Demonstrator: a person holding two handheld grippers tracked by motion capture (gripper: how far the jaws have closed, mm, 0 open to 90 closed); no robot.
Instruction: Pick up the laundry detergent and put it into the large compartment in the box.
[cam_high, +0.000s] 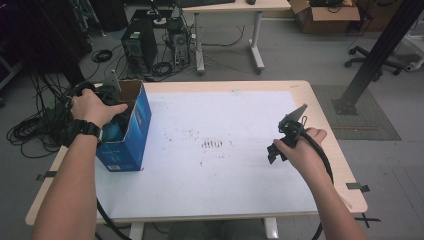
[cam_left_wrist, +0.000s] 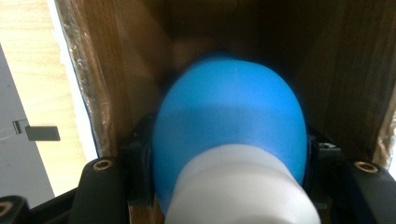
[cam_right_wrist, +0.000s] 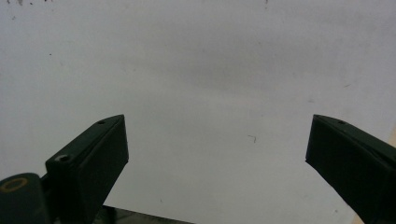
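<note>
A blue cardboard box (cam_high: 129, 131) is seen standing open-topped at the left edge of the bench (cam_high: 225, 205), on its white mat (cam_high: 220, 170). The left tool (cam_high: 107, 97) is held over the box's open top by the left hand (cam_high: 92, 107), on whose wrist a black watch (cam_high: 85, 129) is worn; something blue is glimpsed inside the box beneath it. The right tool (cam_high: 280, 150) is held above the mat's right part, well apart from the box, its grey plate tilted upward. Cables and computer towers (cam_high: 140, 45) are seen on the floor beyond.

Computer tower (cam_high: 139, 46) and cardboard box (cam_high: 325, 15) beyond the table (cam_high: 320, 125).
</note>
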